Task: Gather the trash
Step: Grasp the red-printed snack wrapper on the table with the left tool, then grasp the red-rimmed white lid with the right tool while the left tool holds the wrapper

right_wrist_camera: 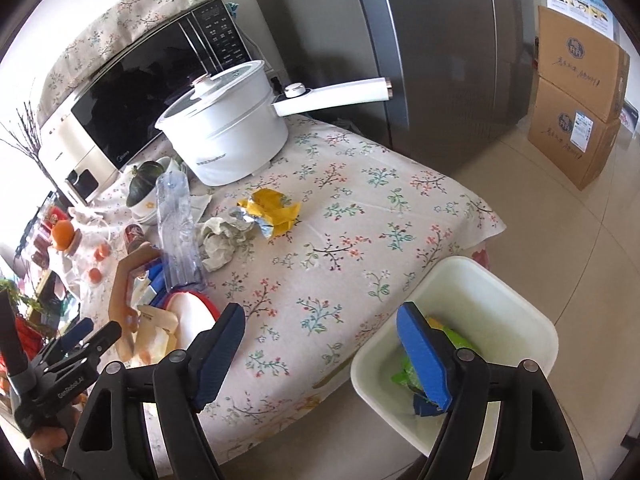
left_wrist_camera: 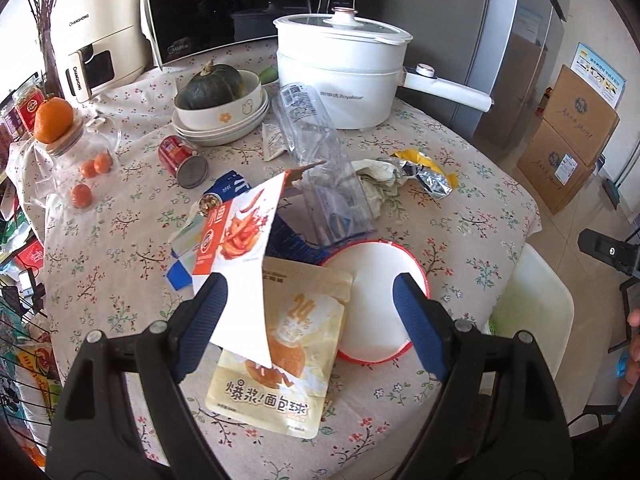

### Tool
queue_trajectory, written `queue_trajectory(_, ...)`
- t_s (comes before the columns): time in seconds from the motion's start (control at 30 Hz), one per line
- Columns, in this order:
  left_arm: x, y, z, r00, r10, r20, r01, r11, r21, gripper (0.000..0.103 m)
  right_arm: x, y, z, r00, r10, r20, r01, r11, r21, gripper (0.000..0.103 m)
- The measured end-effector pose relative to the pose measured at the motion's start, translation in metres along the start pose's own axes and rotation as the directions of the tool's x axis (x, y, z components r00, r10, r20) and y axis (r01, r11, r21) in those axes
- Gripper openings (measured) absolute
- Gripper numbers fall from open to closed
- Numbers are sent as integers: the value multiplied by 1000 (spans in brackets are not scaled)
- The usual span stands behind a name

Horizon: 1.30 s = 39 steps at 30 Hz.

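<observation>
My left tongs (left_wrist_camera: 310,304) stand wide open over the near part of the bench (left_wrist_camera: 460,216), and nothing is pinched in them, though the white corner of an orange snack box (left_wrist_camera: 240,240) leans against the inner face of the left finger. Just under it lies a yellow bread bag (left_wrist_camera: 280,364), and between the fingertips, a little beyond them, sits a red-rimmed lid (left_wrist_camera: 380,280). My right tongs (right_wrist_camera: 320,328) are open too and hold nothing; no earlier view shows how they got that way. Their right finger hangs over the white bin (right_wrist_camera: 500,320) that stands on the floor just off the bench's near corner, with green and blue wrappers already in it. The left finger is above the bench edge. From that edge the cloth runs bare toward the far right corner, which gives free room there. Farther in lie a crumpled tissue (right_wrist_camera: 220,240) and, touching it, a yellow foil wrapper (right_wrist_camera: 268,210), well apart from both tongs. A clear plastic bottle (left_wrist_camera: 320,168) lies beside the tissue, and a red can (left_wrist_camera: 182,158) on its side to the left. At the back, a white pot (left_wrist_camera: 340,76) and a microwave (left_wrist_camera: 224,4) close off the bench.
</observation>
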<state>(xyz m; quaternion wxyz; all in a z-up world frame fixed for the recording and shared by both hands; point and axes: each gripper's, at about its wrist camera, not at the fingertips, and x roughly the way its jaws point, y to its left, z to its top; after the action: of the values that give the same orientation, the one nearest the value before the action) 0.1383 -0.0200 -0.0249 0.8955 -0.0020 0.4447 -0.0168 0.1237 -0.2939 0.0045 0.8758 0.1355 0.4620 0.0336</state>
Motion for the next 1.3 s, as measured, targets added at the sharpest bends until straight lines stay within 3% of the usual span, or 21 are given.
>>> queue_trajectory(0.1,9,8,2,999,24,-22,-24,1000,5,84,5,12,1,1000,15,-11,-15,1000,-10,80)
queue_trajectory(0.17,15,14,4,999,35,-39,-35,999,1,78,9,20,0,1000,18,-21,-18,1000,-15,80)
queue_trajectory(0.23,20,22,5,998,39,-56,-39,999,-12,64,14,27,1,999,22,-35,-23,999,-24,81)
queue_trajectory(0.5,40,41,10,995,29,-96,-34,998,-47,30,30,56,2,997,30,-68,-35,996,-77,81)
queue_trajectory(0.67,37,46,14,997,28,-73,-32,998,-54,21,41,70,-1,995,24,-94,-34,994,-102,81)
queue_trajectory(0.8,29,55,17,999,31,-39,-34,997,-65,7,48,79,-3,994,18,-112,-32,992,-121,81)
queue_trajectory(1.1,-11,92,19,994,57,95,-44,990,-135,2,58,96,-6,991,-6,-136,-17,986,-168,81)
queue_trajectory(1.3,-32,120,10,992,17,124,10,977,-215,2,67,97,-6,987,-7,-161,-19,988,-154,81)
